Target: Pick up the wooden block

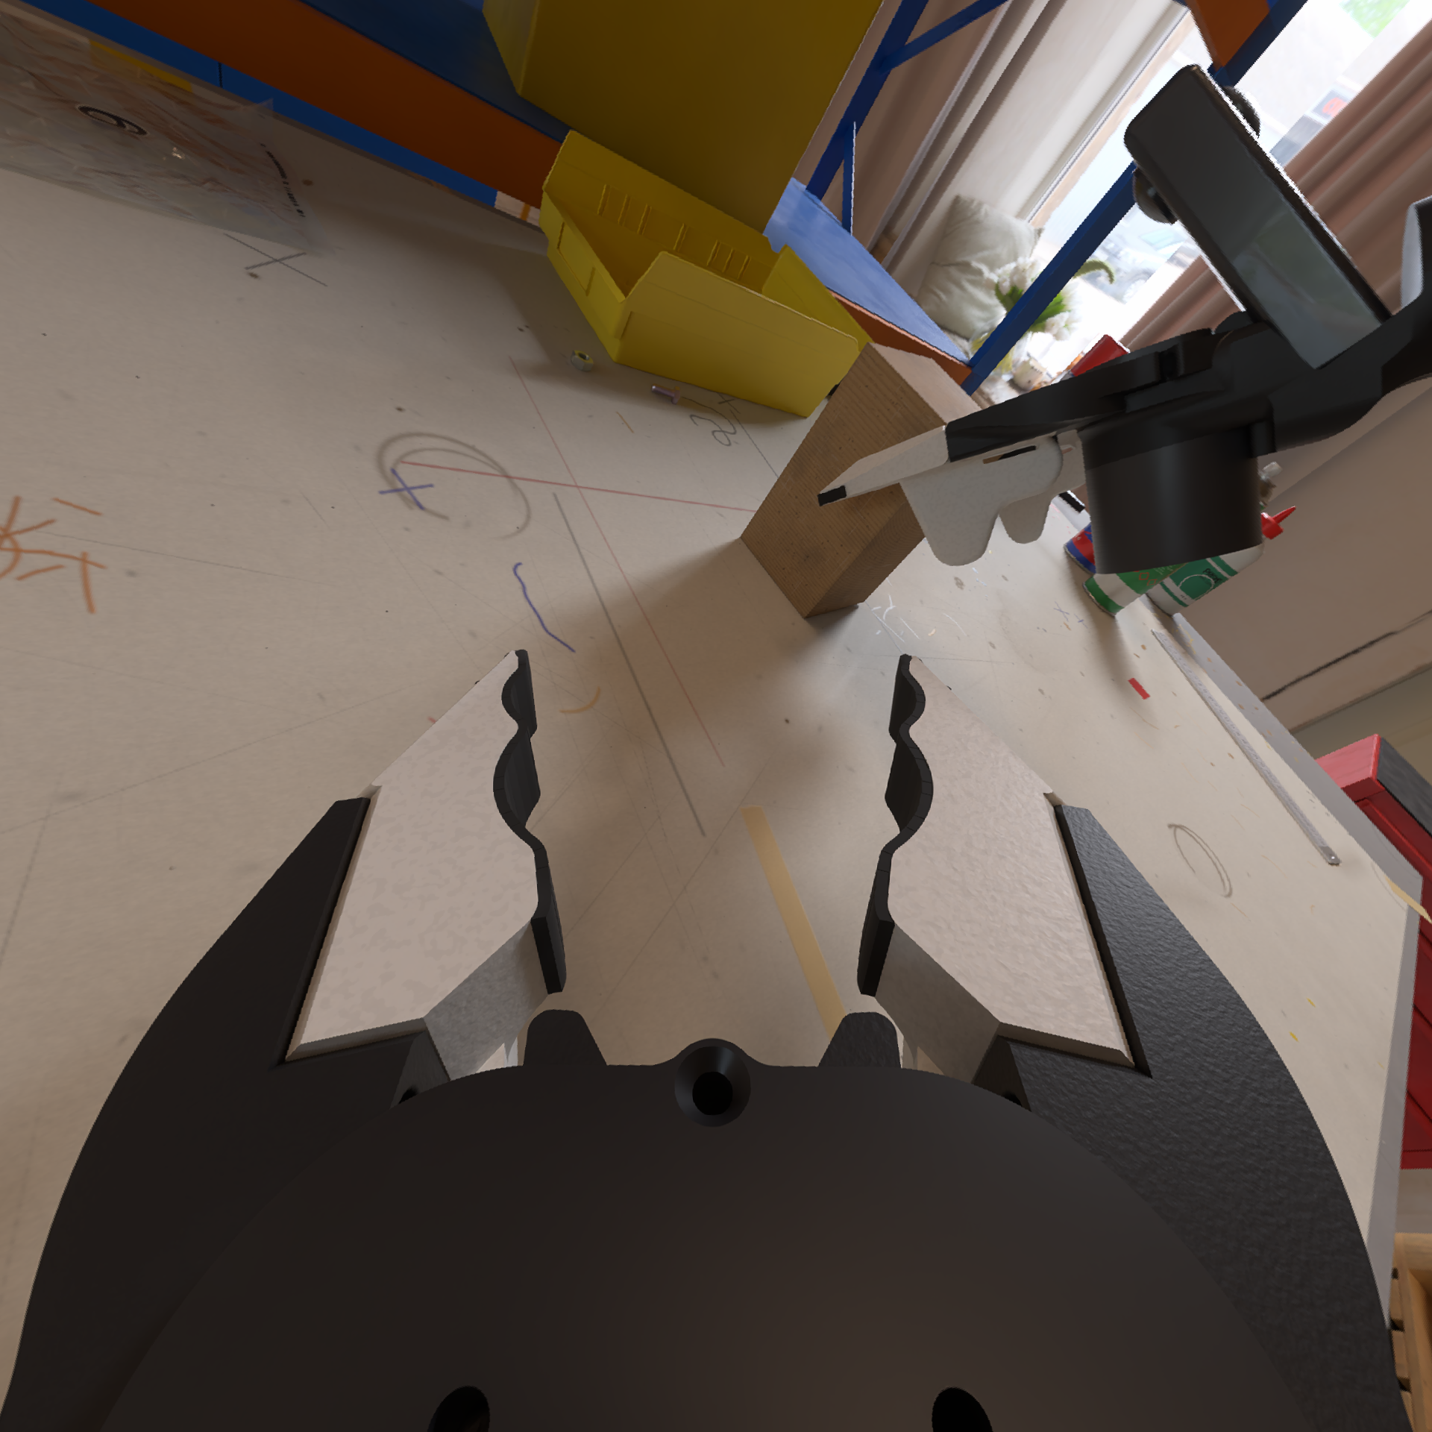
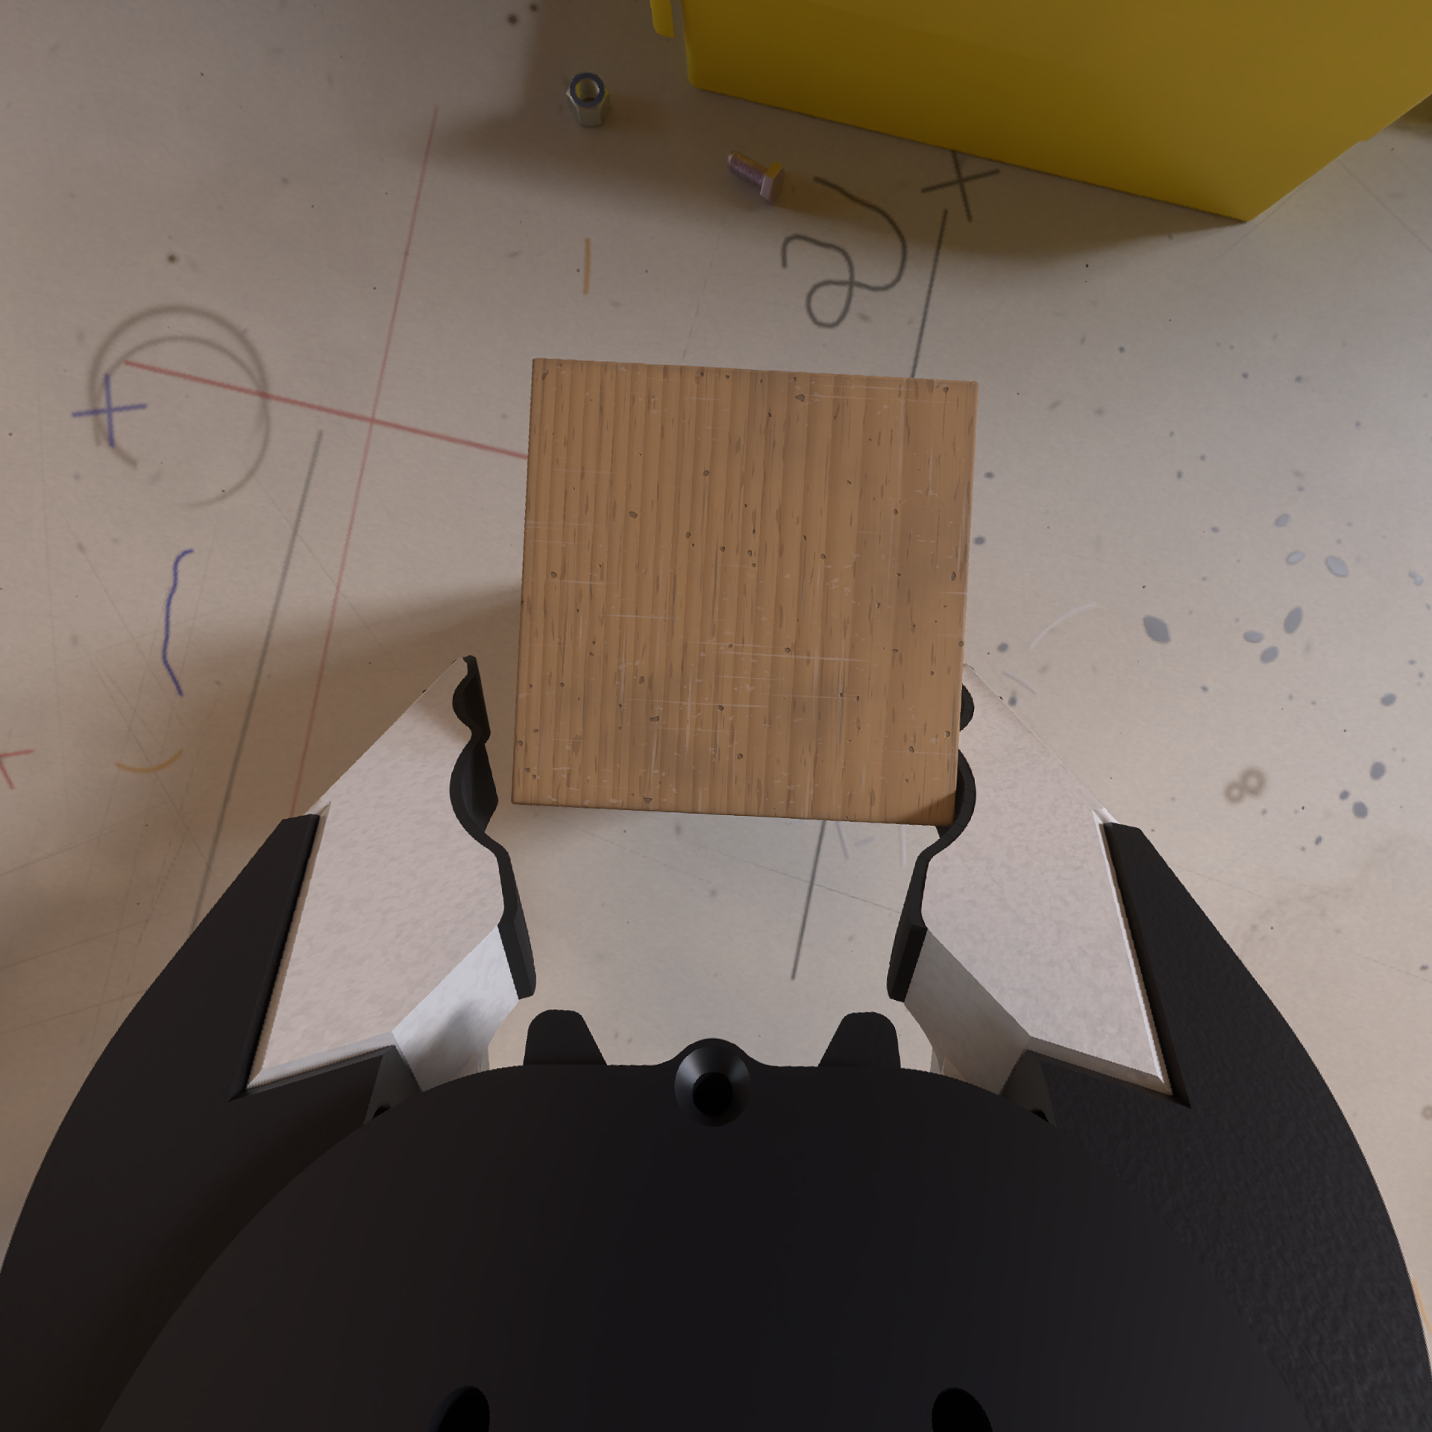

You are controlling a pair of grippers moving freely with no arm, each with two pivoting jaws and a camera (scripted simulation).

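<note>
The right tool [image 2: 713, 736] hangs straight above the wooden block [image 2: 744, 589], its two fingers spread wide and straddling the near end of the block's top face. It grips nothing yet: there is a sliver of gap at the one finger, and the block's edge overlaps the other [image 2: 1007, 775] in the right wrist view, so I cannot tell if that side touches. The block stands on the tabletop [image 2: 232, 194] toward the far edge, just short of the yellow bin [image 2: 1046, 85], with a small nut [image 2: 587, 97] and a bolt [image 2: 755, 174] lying between block and bin, off to one side.

To do this well, I'd say the tool should shift a little forward so the pads meet the block's sides nearer their middle, not only at the near end. It also wants centring sideways, since the block sits closer to one finger; an uneven close would likely nudge or twist it. Then drop lower so the pads bear on the side faces, squeeze, and lift straight up.

The left tool [image 1: 713, 674] waits well apart, nearer the front edge, its fingers open and empty, pointed along the scribbled tabletop toward the block [image 1: 829, 496]
</note>
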